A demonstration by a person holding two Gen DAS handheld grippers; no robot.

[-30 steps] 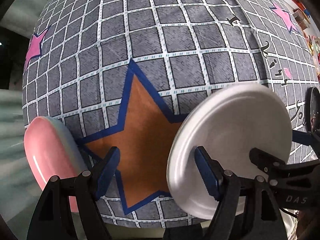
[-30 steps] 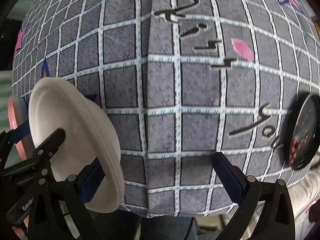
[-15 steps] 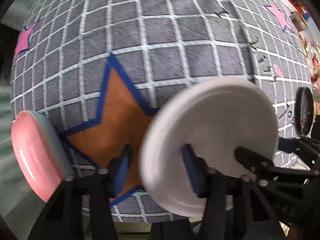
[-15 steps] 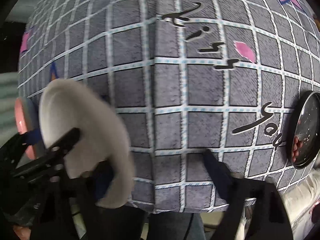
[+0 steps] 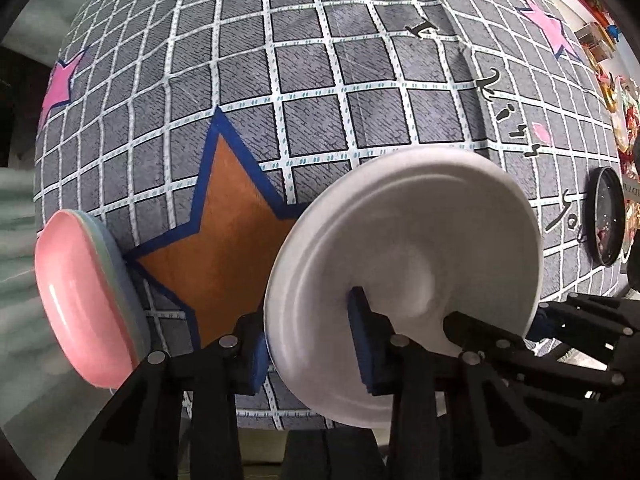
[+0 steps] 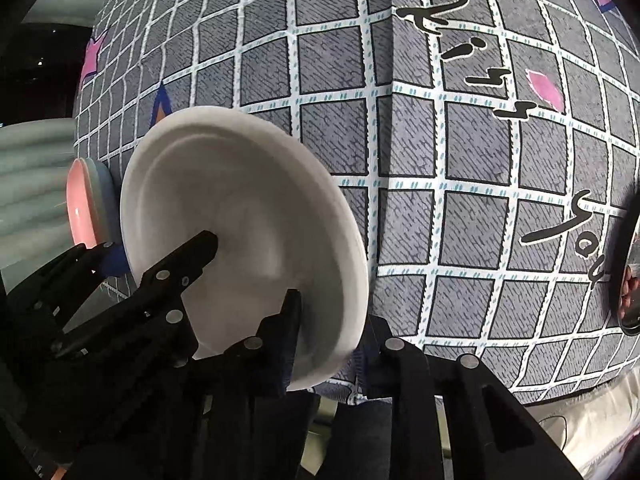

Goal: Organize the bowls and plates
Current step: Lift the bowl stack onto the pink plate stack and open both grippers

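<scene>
One white plate (image 5: 408, 264) in play, one stack of plates at the left edge with a pink plate (image 5: 76, 304) on top and pale blue-green rims beneath it (how many lie under, I can't tell), and one black dish (image 5: 608, 216) far off to the right with reddish bits inside.

Two claws, both on that white plate. The left claw (image 5: 308, 344) is closing, its blue pads already pinching the plate's near rim, one pad inside the well, the other under the edge. In the right wrist view the right claw (image 6: 328, 344) is clamped on the rim as well, one finger inside the plate, the other outside it. Each camera catches the other claw reaching in from the side onto the same plate. The plate sits tilted between the two of them, over the near edge of the tabletop.

The tabletop is dressed in a grey grid-patterned cloth (image 5: 320, 80) with white lines, an orange star (image 5: 228, 248) outlined in blue beside the white plate, pink stars further out, and black handwritten lettering. Colourful clutter shows at the far right edge.
</scene>
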